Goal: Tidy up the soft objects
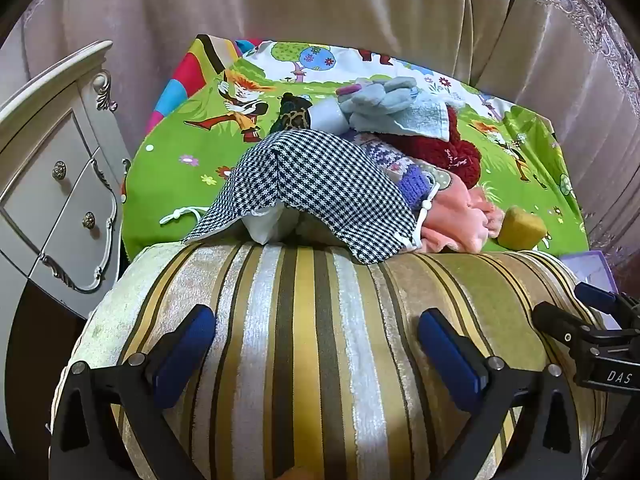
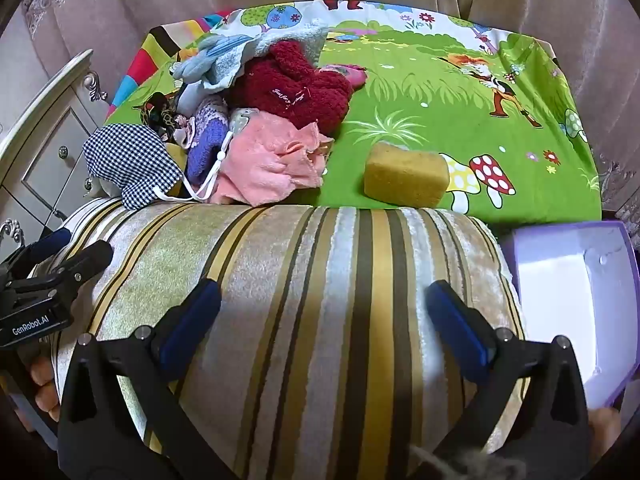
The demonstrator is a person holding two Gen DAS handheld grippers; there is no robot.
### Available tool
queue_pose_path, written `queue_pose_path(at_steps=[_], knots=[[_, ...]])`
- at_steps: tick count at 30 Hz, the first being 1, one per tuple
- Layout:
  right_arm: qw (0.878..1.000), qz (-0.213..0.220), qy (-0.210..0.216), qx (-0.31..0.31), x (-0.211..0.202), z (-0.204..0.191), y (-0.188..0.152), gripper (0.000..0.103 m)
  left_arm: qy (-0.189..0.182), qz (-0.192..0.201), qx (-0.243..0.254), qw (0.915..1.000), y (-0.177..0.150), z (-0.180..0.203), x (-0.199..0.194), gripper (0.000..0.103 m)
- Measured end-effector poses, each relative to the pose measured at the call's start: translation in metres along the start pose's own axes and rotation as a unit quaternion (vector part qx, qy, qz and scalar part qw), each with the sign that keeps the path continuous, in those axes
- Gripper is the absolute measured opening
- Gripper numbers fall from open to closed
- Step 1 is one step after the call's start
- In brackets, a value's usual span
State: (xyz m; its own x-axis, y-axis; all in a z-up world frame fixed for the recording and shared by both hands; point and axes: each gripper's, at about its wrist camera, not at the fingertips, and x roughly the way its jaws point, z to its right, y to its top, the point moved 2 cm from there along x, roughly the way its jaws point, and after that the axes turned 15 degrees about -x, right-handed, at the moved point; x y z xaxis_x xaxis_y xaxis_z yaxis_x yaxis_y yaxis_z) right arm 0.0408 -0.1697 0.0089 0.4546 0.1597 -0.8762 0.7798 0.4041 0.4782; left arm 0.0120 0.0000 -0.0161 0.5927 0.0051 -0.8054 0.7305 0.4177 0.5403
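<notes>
- Both my left tool (image 1: 316, 344) and right tool (image 2: 324, 320) hung spread and empty over the striped cushion (image 2: 304, 300).
- Nothing looked sorted: the soft pile (image 2: 256, 120) and sponge (image 2: 406, 178) lay on the bed's near edge, the purple box (image 2: 576, 280) empty.

The left tool (image 1: 316, 344) has its jaws spread wide and holds nothing. The right tool (image 2: 324, 320) is likewise spread and unladen, just beside it.

white dresser (image 1: 52, 184): left edge | beige curtain (image 1: 320, 8): top | striped bolster (image 1: 304, 352): lower centre | cartoon sheet (image 2: 440, 92): centre
</notes>
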Motion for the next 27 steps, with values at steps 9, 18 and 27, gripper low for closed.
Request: queue_pose_path(at_steps=[9,18,27], knots=[[1.0,0.003,0.005,0.003,0.0,-0.0014,0.0017,0.103,-0.001,0.0,0.0,1.0,0.0016,-0.0017,0.0004,0.103],[1.0,0.006,0.009,0.005,0.0003,0.0006,-0.0002,0.103,0.001,0.001,0.001,1.0,0.0006,0.0,0.0009,0.103],[1.0,0.008,0.008,0.005,-0.0002,0.0002,-0.0008,0.103,-0.002,0.002,-0.001,1.0,-0.0002,-0.0006,-0.0006,0.103]])
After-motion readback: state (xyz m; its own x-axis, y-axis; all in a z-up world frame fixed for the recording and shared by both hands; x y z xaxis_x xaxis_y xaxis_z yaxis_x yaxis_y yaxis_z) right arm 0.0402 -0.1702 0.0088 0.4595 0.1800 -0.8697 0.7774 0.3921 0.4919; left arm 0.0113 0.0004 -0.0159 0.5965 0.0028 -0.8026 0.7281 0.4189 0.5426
